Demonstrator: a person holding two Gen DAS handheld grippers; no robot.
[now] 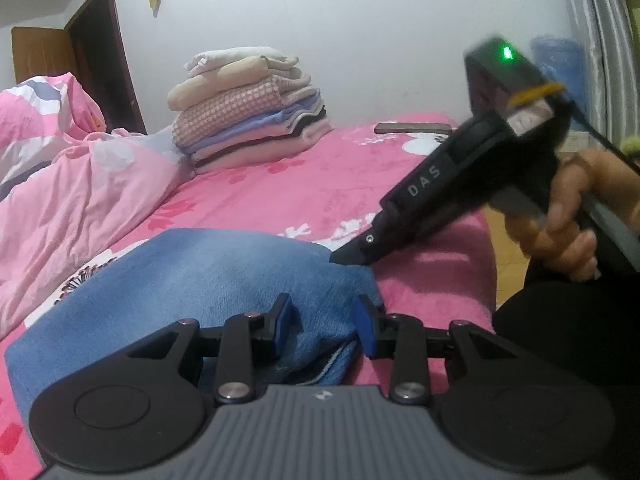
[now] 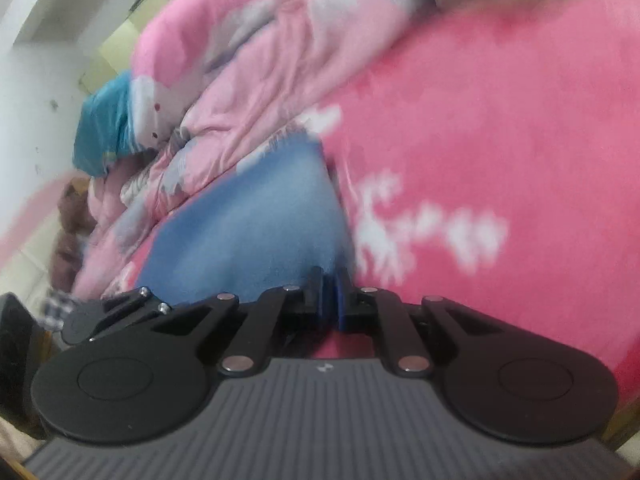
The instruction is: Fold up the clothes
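Folded blue jeans lie on the pink flowered bedsheet, near its front edge. My left gripper sits at the near right end of the jeans. A thick bulge of denim fills the gap between its blue pads, so it is shut on the jeans. My right gripper, held by a hand, comes down from the right. Its shut tip touches the far right corner of the jeans. In the blurred right wrist view its fingers stand almost together at the jeans' right edge. Whether cloth is pinched there stays unclear.
A stack of folded clothes stands far back on the bed by the wall. A crumpled pink quilt fills the left side. A flat dark object lies at the far right. The bed's edge drops off to the right.
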